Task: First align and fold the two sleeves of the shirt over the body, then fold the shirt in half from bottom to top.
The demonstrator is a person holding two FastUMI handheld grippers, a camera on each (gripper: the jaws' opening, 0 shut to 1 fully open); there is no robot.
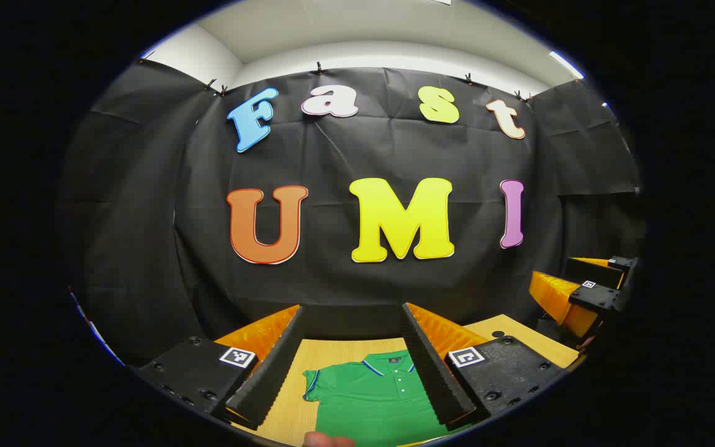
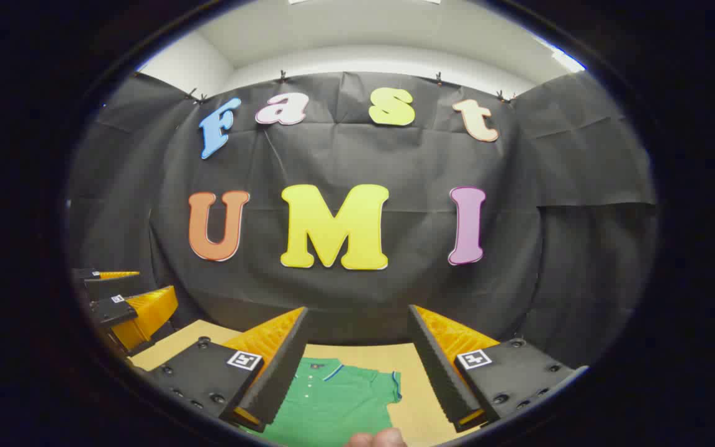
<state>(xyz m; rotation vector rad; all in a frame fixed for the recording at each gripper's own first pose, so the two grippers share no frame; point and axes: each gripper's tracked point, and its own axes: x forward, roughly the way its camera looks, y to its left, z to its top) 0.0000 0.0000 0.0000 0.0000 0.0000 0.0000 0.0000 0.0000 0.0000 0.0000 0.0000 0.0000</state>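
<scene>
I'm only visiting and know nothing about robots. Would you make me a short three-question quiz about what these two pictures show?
1. True or false: the green polo shirt lies flat on the wooden table with its sleeves spread out.
2. Multiple choice: the left tongs are A) shut on a sleeve, B) open above the shirt, C) resting on the collar.
3. Fill in: in the right gripper view, between the right tongs, the shirt's ____ sleeve edge has blue trim.

Key
1. True: neither sleeve is folded yet.
2. B: the jaws stand wide apart, touching no cloth.
3. Short: the sleeve ends near the shoulder.
</scene>
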